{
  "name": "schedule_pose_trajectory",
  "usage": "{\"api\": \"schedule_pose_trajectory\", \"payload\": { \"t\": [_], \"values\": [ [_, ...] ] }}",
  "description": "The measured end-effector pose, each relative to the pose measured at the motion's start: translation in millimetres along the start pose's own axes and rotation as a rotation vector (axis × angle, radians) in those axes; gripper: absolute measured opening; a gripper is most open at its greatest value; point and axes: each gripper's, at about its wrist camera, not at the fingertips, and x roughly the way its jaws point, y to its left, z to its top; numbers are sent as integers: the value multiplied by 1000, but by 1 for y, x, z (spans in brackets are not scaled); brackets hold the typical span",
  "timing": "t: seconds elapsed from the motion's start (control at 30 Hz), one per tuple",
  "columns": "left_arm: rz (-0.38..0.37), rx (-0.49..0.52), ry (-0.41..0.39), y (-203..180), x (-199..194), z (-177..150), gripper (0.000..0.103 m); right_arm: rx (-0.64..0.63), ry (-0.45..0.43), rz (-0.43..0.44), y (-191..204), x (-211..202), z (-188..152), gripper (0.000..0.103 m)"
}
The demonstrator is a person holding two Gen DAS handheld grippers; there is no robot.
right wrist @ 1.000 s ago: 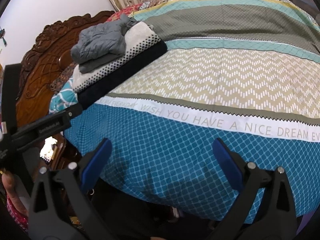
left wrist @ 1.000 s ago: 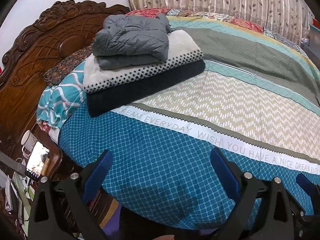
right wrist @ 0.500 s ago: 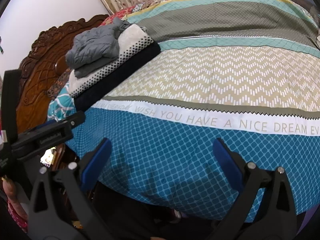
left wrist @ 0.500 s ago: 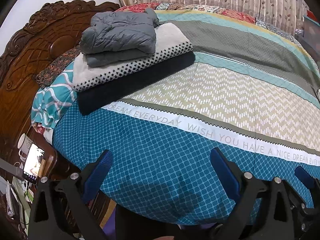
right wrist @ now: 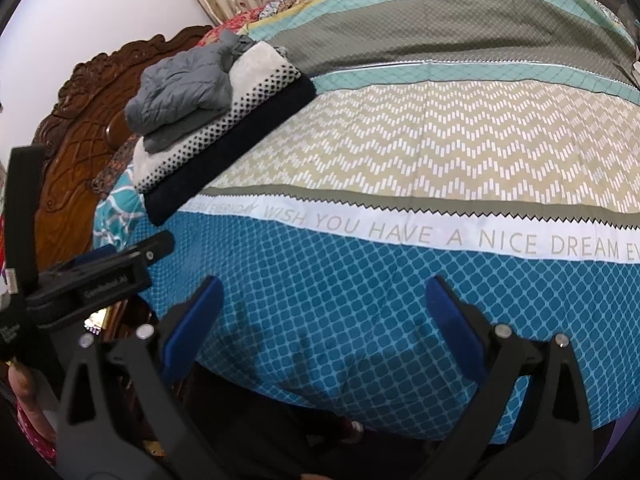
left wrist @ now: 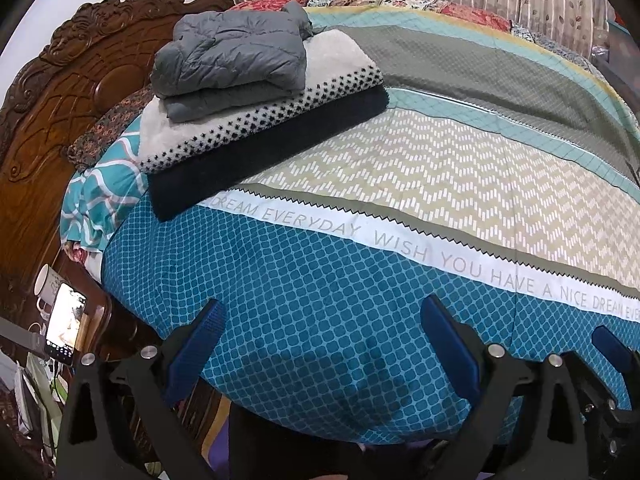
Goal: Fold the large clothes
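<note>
Your left gripper is spread wide and holds nothing, poised over the teal edge of the bedspread; your right gripper is just as wide and empty. The folded grey jacket sits atop the stacked blankets by the carved headboard, well apart from both.

Left tongs wide open, blue pads spread, nothing between them, held level pointing forward. Right tongs same: wide open, empty. Left tongs sit just beside the right, visible at the right view's left edge.
</note>
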Motion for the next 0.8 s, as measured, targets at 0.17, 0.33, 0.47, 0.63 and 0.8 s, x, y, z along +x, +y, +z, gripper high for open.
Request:
{"api": "schedule_pose_trajectory", "payload": {
  "t": [0.17, 0.33, 0.47, 0.63, 0.8],
  "values": [
    [2, -3, 1, 1, 6, 1, 101, 4, 25, -18, -2, 8, 0, 97],
    [-14, 11, -15, -9, 11, 13, 101, 6, 24, -58, -8, 6, 0, 97],
    [-40, 33, -33, -22, 8, 21, 101, 54, 24, -79, -21, 4, -2, 97],
    [-49, 46, -35, -31, 8, 20, 101, 62, 29, -83, -25, 5, -2, 97],
    [-39, 46, -14, -31, 12, 18, 101, 46, 37, -73, -22, 6, -3, 97]
  ]
}}
